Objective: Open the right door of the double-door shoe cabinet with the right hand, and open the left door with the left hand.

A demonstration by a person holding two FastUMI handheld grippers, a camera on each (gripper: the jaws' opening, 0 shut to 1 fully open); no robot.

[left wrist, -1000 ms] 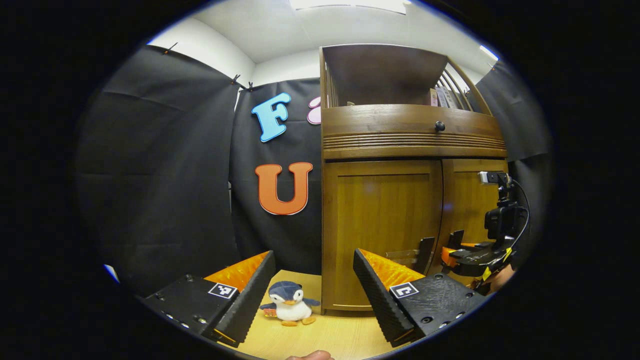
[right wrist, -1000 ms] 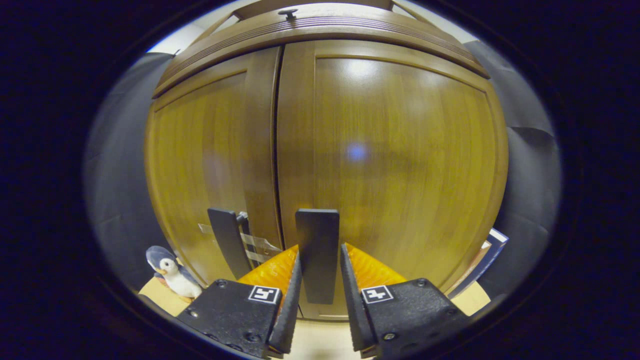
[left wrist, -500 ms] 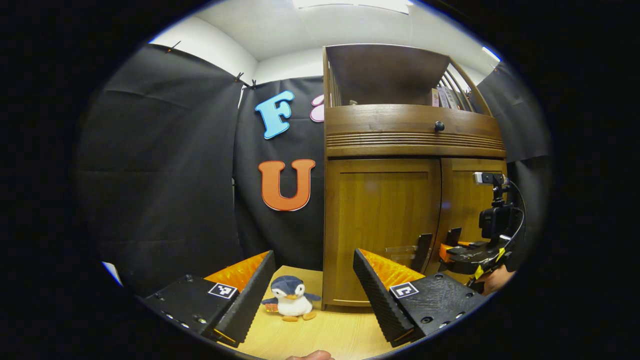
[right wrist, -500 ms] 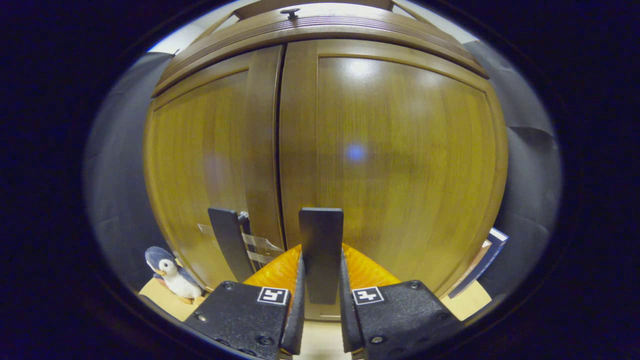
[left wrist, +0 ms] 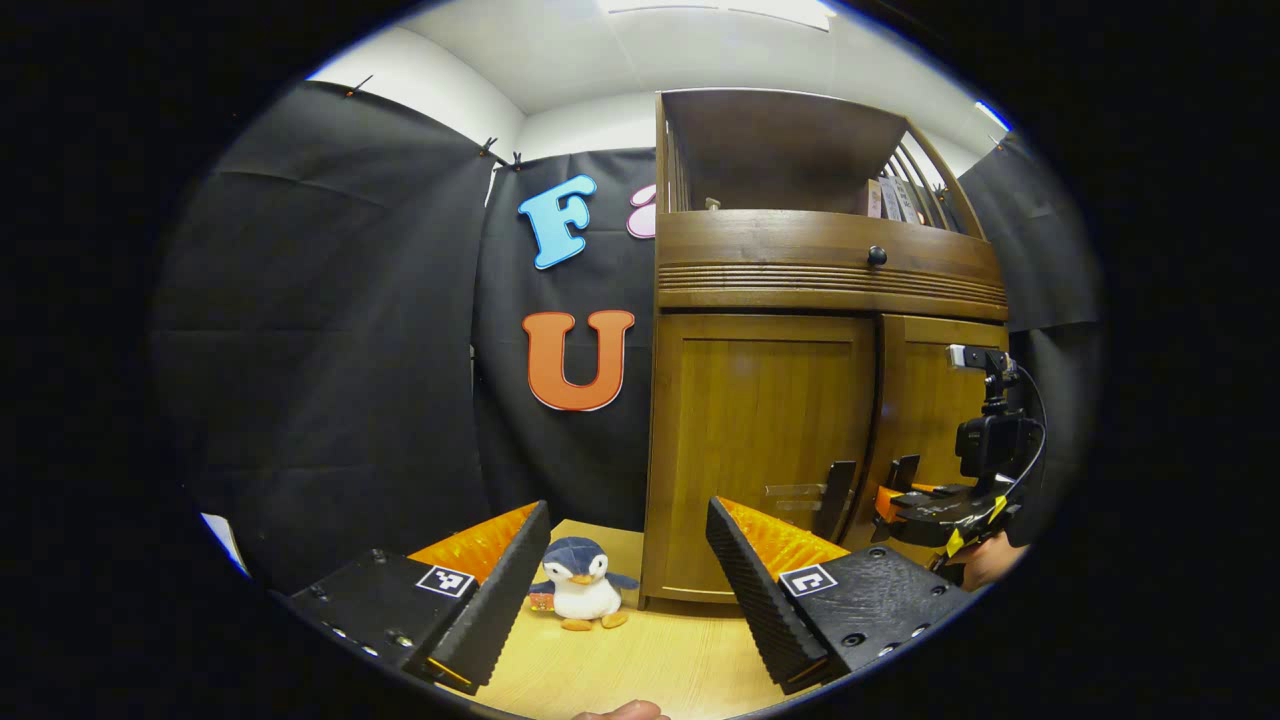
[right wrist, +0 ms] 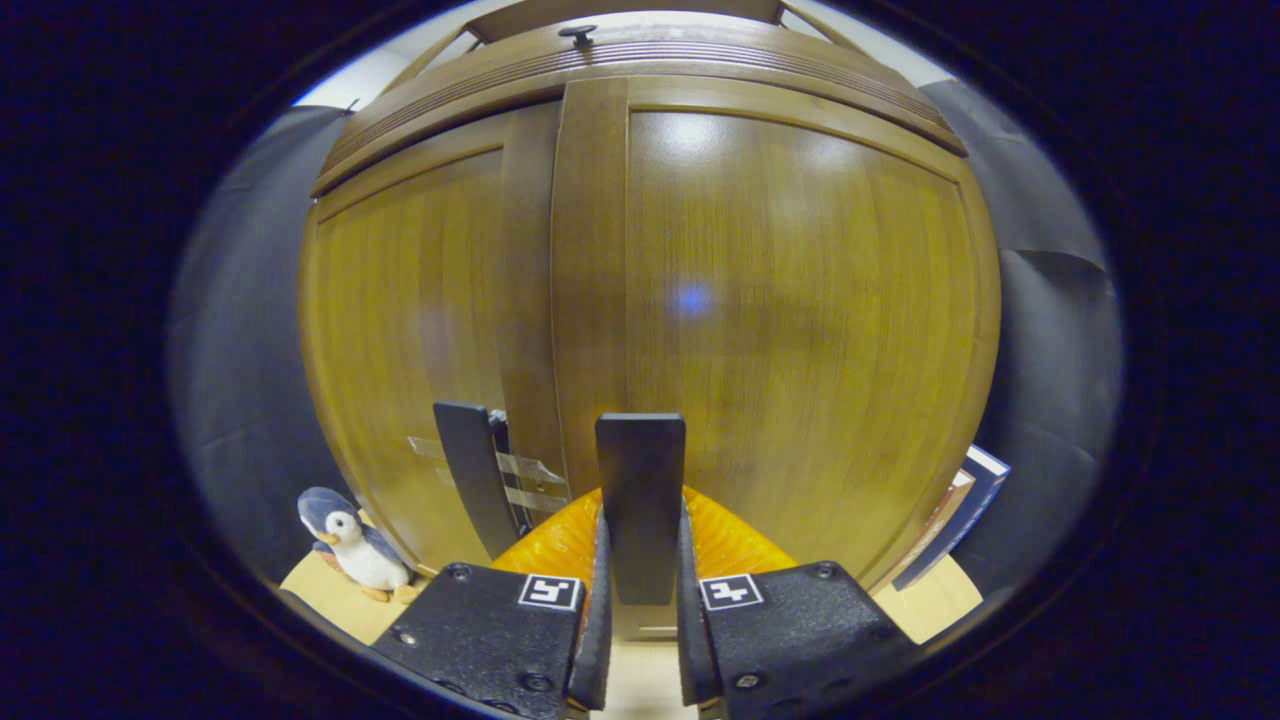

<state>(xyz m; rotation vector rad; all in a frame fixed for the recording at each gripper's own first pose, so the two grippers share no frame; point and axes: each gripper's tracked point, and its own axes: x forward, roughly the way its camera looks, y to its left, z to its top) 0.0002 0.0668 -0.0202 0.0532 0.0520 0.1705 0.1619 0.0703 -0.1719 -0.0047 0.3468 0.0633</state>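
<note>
1. The right gripper is clamped: both fingers press the flat sides of the right door's handle, the dark upright tab standing just right of the cabinet's centre seam.
2. The left gripper hangs wide open, holding nothing, well short of the cabinet and off toward its left front corner.
3. The right door looks barely cracked at the seam; the left door sits shut, its own handle just left of the seam and free.
4. Risk, as I judge it: the handle is thin and smooth, so a straight-back pull rather than one along the hinge arc could slide it out of the pads.
5. Second risk: the two handles stand close together, so the left gripper coming in may bump the right one.
6. The toy penguin sits on the table by the cabinet's left corner, possibly in the left door's swing.
</note>
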